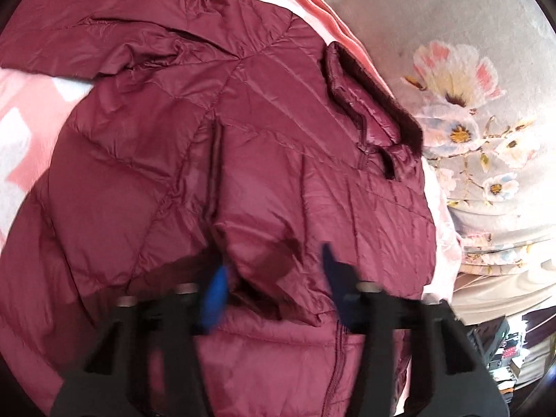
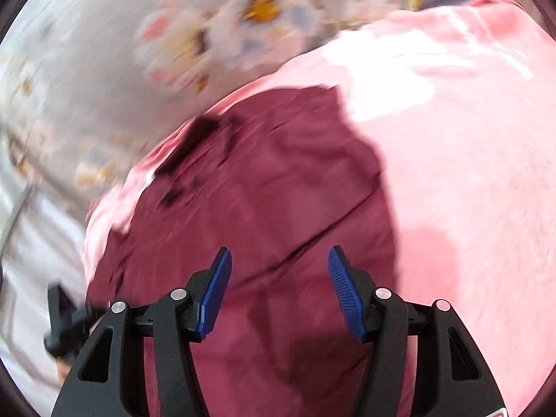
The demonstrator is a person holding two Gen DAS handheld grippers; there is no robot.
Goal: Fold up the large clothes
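A maroon quilted puffer jacket (image 1: pixel 243 139) lies spread on a pink and white blanket (image 1: pixel 27 104), its collar (image 1: pixel 365 104) toward the right. My left gripper (image 1: pixel 274 271) is open just above the jacket's front, with nothing between its blue pads. In the right wrist view the jacket (image 2: pixel 260 191) is blurred and fills the middle. My right gripper (image 2: pixel 279 271) is open above it and holds nothing. The left gripper's black body (image 2: pixel 66 316) shows at the lower left of that view.
A grey floral bedcover (image 1: pixel 469 52) lies to the right of the jacket and shows blurred in the right wrist view (image 2: pixel 104 52). The pink blanket (image 2: pixel 469 139) spreads to the right of the jacket. Dark clutter (image 1: pixel 504 347) sits past the bed's edge.
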